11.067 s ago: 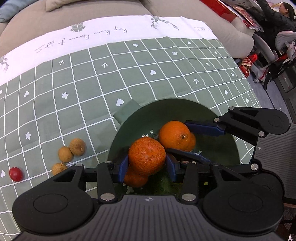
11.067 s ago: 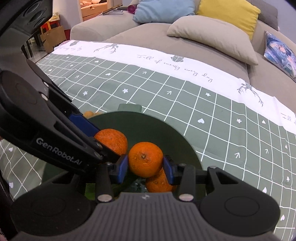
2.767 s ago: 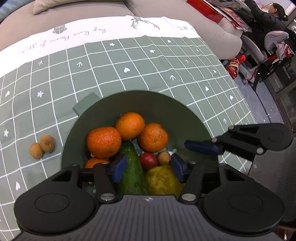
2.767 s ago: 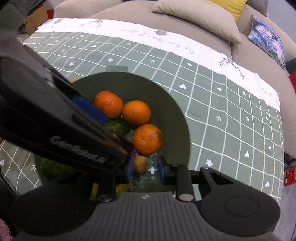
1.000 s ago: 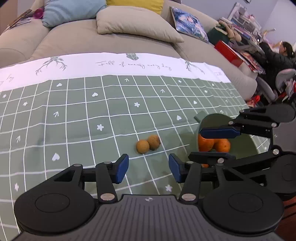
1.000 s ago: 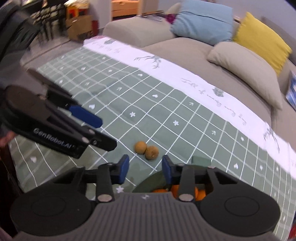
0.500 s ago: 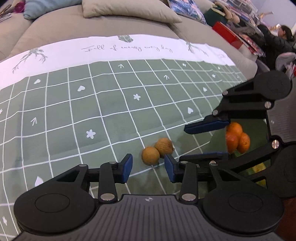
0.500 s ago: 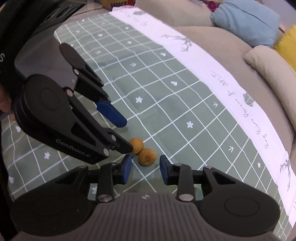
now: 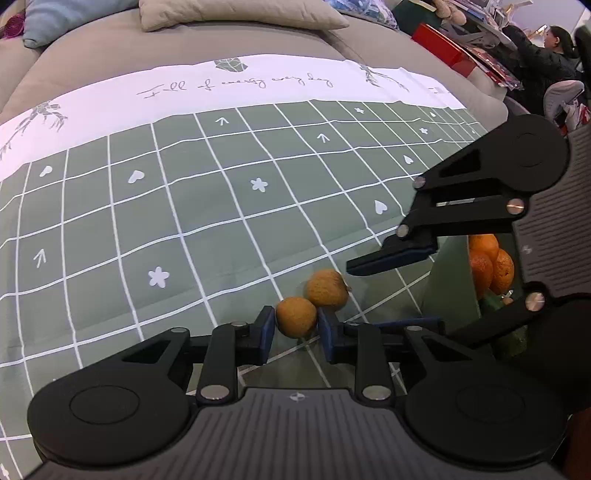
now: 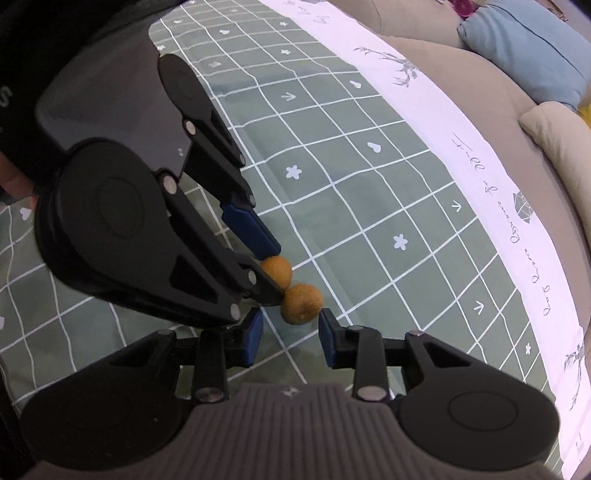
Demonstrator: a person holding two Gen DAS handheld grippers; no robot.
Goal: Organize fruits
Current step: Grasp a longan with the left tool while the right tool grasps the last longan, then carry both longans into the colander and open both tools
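Two small brown fruits lie touching on the green checked cloth. My left gripper [image 9: 295, 326] is closing its jaws on the nearer fruit [image 9: 296, 316], and both blue pads touch it. The second fruit [image 9: 327, 288] lies just behind it, under my right gripper [image 9: 364, 293]. In the right wrist view that second fruit [image 10: 301, 301] sits just ahead of my right gripper [image 10: 290, 325]. Its jaws stand a little apart, with a gap on the left side. There the left gripper [image 10: 276, 275] pinches the first fruit [image 10: 279, 269]. Several oranges [image 9: 484, 245] lie in a green bowl [image 9: 441, 288].
The bowl stands close to the right of both grippers. The cloth [image 9: 184, 221] stretches away to the left and behind, up to its white border. A grey sofa with cushions [image 9: 236, 14] lies beyond. A seated person [image 9: 550, 48] is far off at the right.
Both grippers have come down onto the pair of small fruits. The left jaws have narrowed onto the nearer one. The right gripper has rolled and now has the other fruit at its tips.
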